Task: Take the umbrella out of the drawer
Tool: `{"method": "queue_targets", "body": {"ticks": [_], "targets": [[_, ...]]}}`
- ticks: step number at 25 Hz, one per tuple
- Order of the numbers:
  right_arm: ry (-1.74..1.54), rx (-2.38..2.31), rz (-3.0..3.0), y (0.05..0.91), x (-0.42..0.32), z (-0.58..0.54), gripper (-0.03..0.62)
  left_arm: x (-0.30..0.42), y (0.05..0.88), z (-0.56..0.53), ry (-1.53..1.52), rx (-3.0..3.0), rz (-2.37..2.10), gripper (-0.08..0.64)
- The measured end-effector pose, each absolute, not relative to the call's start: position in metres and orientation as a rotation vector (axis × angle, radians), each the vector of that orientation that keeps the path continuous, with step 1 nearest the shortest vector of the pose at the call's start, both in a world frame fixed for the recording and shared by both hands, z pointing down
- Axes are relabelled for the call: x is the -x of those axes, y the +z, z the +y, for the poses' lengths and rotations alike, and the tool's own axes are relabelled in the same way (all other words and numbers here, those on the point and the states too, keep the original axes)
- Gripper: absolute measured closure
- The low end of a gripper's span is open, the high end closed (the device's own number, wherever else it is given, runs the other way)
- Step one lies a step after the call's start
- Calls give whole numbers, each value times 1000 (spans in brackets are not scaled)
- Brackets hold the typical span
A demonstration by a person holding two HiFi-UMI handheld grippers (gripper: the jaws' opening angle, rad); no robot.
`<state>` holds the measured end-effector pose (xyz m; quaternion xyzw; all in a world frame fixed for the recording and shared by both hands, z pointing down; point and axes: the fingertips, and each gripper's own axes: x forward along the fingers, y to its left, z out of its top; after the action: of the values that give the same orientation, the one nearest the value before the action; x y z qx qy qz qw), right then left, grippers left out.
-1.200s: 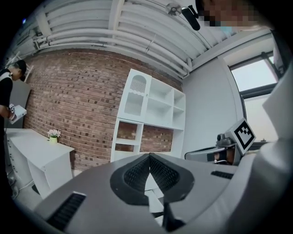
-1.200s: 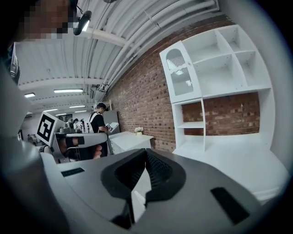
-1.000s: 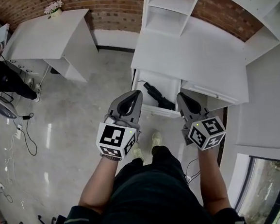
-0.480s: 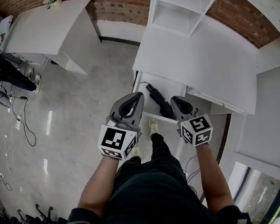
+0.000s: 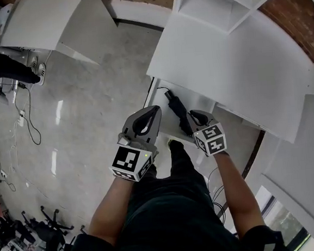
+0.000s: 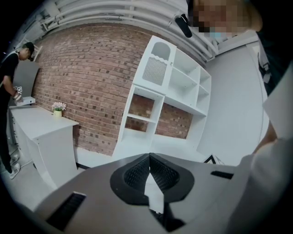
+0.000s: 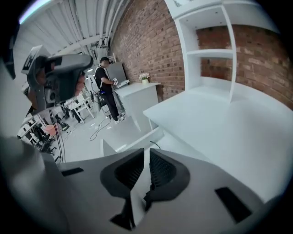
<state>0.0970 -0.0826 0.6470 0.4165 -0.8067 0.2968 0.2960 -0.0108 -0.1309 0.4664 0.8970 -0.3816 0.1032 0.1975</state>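
1. Holding both sets of fingers pressed together and empty, you have the left gripper (image 5: 155,110) and right gripper (image 5: 193,115) near the open drawer (image 5: 161,94).
2. The black umbrella (image 5: 177,110) lies inside it, between them.

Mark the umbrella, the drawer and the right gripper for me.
umbrella (image 5: 176,108), head view, middle of its black body.
drawer (image 5: 194,102), head view, bare white bottom beside the umbrella.
right gripper (image 5: 194,115), head view, at its fingertips.
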Motion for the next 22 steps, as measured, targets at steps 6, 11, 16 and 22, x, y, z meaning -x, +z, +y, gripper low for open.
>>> {"method": "queue_targets", "body": {"ticks": [6, 11, 16, 22], "targets": [[841, -923, -2058, 726, -103, -81, 500, -8, 496, -157, 342, -2453, -1099, 552], [864, -806, -1973, 779, -97, -72, 429, -10, 526, -161, 375, -2376, -1124, 553], [879, -766, -1891, 817, -96, -80, 377, -11, 552, -169, 390, -2306, -1153, 552], [908, -719, -1804, 857, -88, -72, 320, -9, 567, -172, 389, -2249, -1174, 552]]}}
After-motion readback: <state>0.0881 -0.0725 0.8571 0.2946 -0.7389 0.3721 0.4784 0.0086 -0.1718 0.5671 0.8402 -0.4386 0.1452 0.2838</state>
